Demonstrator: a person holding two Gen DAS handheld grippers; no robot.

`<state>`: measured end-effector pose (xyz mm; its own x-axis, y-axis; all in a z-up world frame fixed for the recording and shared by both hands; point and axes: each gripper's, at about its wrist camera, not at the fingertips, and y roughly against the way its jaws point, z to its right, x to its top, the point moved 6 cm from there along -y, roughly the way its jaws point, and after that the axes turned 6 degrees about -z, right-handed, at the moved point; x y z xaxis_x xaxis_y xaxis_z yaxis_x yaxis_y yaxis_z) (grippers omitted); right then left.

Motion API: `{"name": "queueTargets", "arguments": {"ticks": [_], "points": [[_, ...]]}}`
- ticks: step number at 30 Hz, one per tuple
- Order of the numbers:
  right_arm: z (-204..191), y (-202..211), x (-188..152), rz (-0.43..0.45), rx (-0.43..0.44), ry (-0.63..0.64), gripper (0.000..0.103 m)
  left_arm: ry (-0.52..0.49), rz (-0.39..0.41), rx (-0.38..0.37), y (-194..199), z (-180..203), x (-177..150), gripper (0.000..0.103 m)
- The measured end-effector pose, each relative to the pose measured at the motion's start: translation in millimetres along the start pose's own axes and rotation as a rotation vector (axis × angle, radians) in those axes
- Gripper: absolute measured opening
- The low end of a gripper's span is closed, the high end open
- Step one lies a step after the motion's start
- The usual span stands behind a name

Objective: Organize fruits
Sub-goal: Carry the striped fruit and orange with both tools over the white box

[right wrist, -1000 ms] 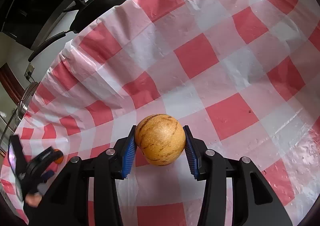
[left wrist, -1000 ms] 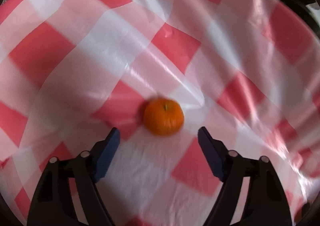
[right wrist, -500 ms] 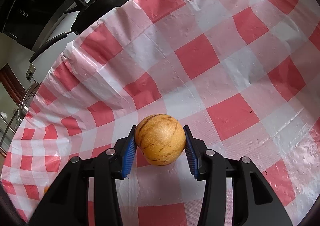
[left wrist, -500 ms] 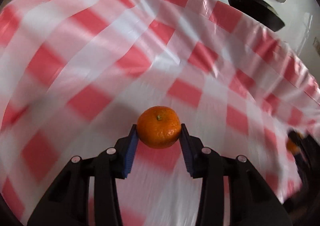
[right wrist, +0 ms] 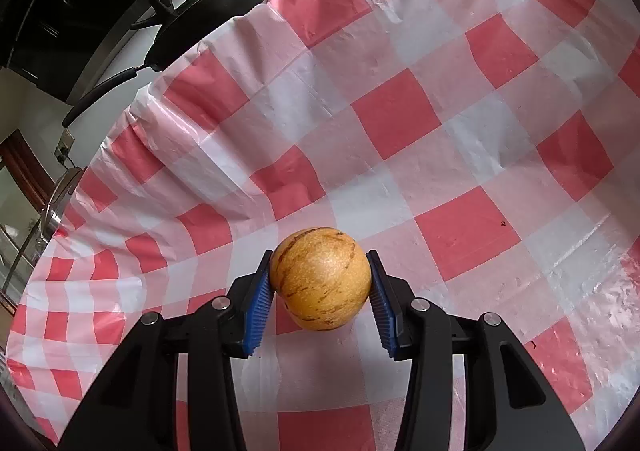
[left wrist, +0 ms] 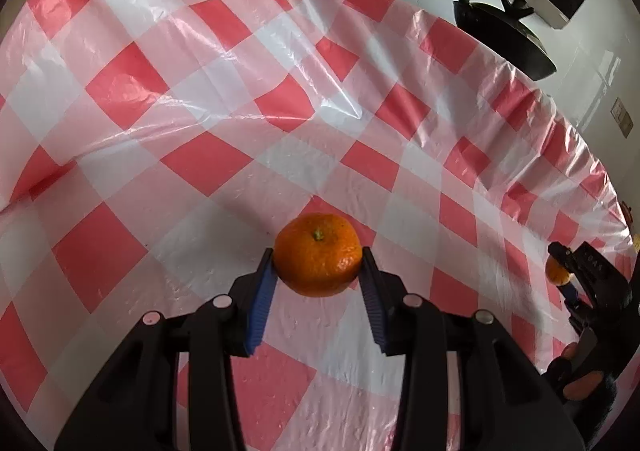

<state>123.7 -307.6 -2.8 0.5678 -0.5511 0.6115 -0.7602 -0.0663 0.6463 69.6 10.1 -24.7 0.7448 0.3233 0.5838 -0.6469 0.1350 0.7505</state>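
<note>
In the left wrist view my left gripper (left wrist: 318,261) is shut on an orange mandarin (left wrist: 319,254), its blue pads pressing both sides and its stem facing up, above the red-and-white checked tablecloth (left wrist: 200,99). In the right wrist view my right gripper (right wrist: 320,277) is shut on a round yellow-orange fruit with brown streaks (right wrist: 320,278), held over the same cloth (right wrist: 440,131). At the right edge of the left wrist view the other gripper (left wrist: 576,271) shows with that orange fruit (left wrist: 557,271) partly hidden behind it.
A black pan (left wrist: 504,35) with a long handle sits beyond the table's far edge, also seen as a pan (right wrist: 208,15) in the right wrist view. A metal pot rim (right wrist: 56,203) lies past the left edge. The cloth is wrinkled and raised in folds.
My left gripper closed on the mandarin, which lay on the cloth between open jaws, and swung sideways so the pan and the other gripper came into view. The right gripper kept still.
</note>
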Motion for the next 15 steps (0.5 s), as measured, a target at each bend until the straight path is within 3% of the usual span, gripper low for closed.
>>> {"name": "queueTargets", "arguments": {"ticks": [9, 15], "points": [[2.0, 3.8, 0.0, 0.016, 0.003, -0.021, 0.044, 0.033, 0.010, -0.007, 1.1, -3.2, 2.6, 0.041], [-2.1, 6.5, -13.8, -0.084, 0.008, 0.014, 0.044, 0.050, 0.004, 0.055, 37.8, -27.1, -22.7, 0.041]]}}
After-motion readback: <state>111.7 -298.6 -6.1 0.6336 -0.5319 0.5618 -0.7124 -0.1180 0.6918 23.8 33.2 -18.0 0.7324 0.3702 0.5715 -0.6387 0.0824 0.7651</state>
